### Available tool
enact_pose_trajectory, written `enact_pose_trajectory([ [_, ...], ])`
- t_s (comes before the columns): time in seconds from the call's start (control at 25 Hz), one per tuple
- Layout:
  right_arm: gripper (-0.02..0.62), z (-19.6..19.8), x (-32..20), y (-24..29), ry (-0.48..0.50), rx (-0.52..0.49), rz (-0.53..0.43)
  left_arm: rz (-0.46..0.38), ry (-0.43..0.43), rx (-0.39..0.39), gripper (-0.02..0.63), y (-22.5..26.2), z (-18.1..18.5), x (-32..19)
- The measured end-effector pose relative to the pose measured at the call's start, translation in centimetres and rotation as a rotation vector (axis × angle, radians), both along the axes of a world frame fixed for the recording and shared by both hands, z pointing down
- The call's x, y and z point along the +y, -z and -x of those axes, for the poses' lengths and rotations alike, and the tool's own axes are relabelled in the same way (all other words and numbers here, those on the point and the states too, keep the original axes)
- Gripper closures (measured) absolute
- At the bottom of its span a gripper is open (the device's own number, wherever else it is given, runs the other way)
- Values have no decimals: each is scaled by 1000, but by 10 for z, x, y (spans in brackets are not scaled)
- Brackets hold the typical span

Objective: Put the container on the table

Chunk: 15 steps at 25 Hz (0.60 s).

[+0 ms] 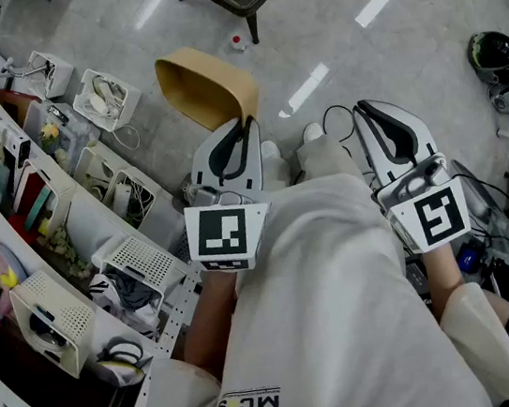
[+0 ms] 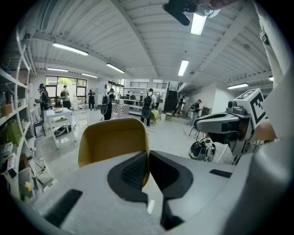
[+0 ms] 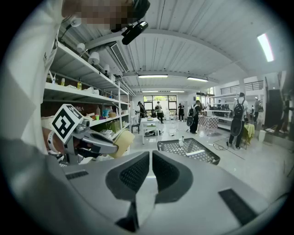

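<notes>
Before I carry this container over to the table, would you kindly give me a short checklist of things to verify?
1. Left gripper clamped on the container wall: ok.
2. Container held away from the shelves, over open floor: ok.
3. Right gripper free to help, jaws together on nothing: ok.
4. Table in sight ahead: ok.
5. Bare space on the table top: ok; only a small bottle and a white strip stand out.
6. Container empty: cannot tell, its inside is not shown.

White left tool (image 1: 245,125) and right tool (image 1: 364,110), black pads (image 1: 225,155), square-marker cubes (image 1: 225,235), white shirt (image 1: 339,327).
</notes>
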State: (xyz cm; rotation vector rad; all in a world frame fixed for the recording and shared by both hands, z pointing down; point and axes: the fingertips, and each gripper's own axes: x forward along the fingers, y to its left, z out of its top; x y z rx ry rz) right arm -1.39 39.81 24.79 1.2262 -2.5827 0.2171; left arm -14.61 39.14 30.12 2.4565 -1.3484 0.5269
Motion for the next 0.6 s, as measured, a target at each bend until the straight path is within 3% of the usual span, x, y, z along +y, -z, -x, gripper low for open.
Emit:
enact_pose_trajectory([
  [0.12,574,-7,7,8,-66,-39,4,2,24,27,574,7,3,9],
  [0.28,575,-17,11,18,-81,-40,-29,-18,40,52,572,19,-9,21],
  [0.6,574,-87,9,12,-232,-121,-20,-88,27,102,572,43,-57,20],
])
